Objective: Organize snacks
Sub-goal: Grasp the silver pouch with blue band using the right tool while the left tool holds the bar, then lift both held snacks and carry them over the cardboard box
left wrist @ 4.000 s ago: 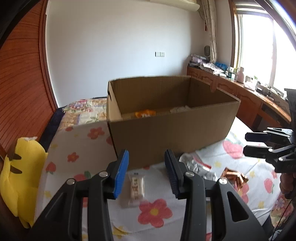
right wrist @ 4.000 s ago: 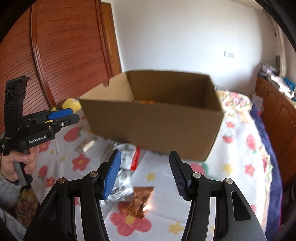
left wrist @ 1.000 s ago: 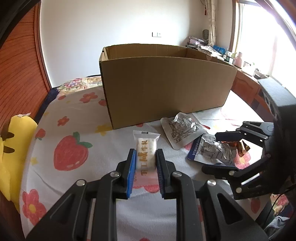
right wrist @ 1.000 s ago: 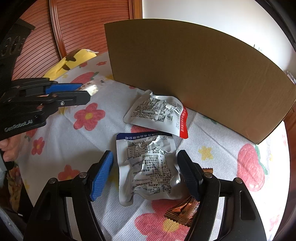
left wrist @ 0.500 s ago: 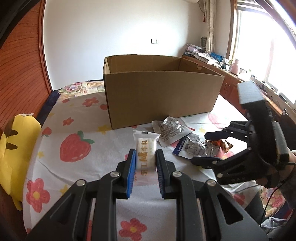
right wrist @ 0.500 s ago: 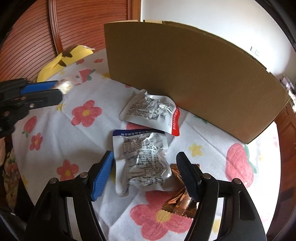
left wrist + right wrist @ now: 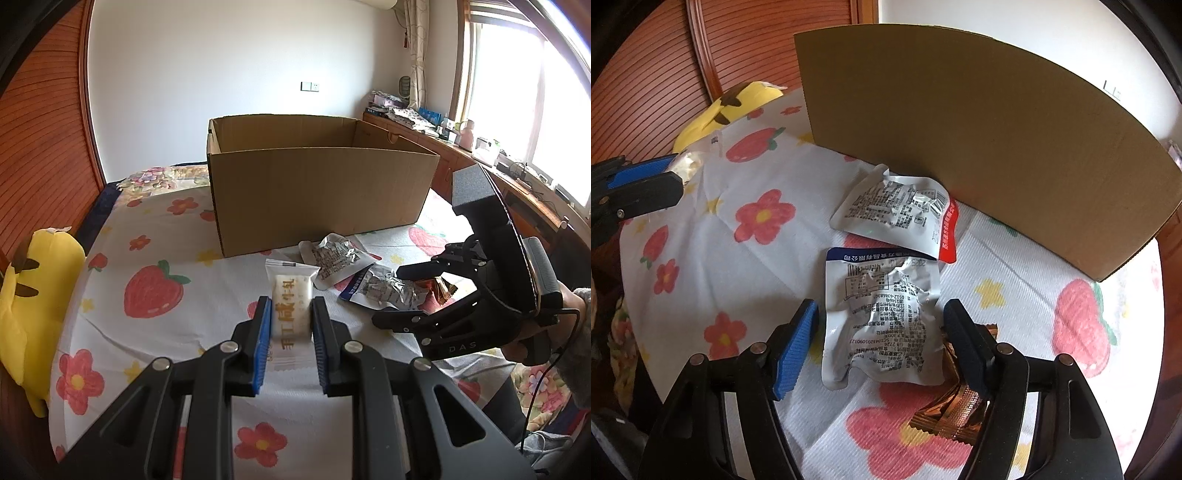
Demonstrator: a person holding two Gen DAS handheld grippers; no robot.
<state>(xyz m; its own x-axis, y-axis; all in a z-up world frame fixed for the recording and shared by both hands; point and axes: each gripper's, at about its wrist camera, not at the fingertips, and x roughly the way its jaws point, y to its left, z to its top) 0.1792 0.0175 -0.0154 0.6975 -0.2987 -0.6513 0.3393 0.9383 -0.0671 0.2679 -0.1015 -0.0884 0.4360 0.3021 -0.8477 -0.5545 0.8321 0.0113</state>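
Note:
My left gripper (image 7: pixel 289 312) is shut on a white snack packet with gold lettering (image 7: pixel 291 295) and holds it above the bed, in front of an open cardboard box (image 7: pixel 317 192). My right gripper (image 7: pixel 881 325) is open, its jaws on either side of a silver pouch with a blue edge (image 7: pixel 882 314) that lies on the sheet. A second silver pouch with a red edge (image 7: pixel 897 212) lies nearer the box (image 7: pixel 979 140). A copper foil packet (image 7: pixel 955 410) lies under the right finger. The left gripper also shows in the right wrist view (image 7: pixel 670 171).
A flower and strawberry print sheet (image 7: pixel 147 295) covers the bed. A yellow plush toy (image 7: pixel 22 295) lies at its left edge by the wooden wall. A cluttered wooden counter (image 7: pixel 480 155) runs under the window at the right.
My left gripper closed on the white packet and has lifted it off the sheet and pulled back. My right gripper came down around the blue-edged pouch and stays open.

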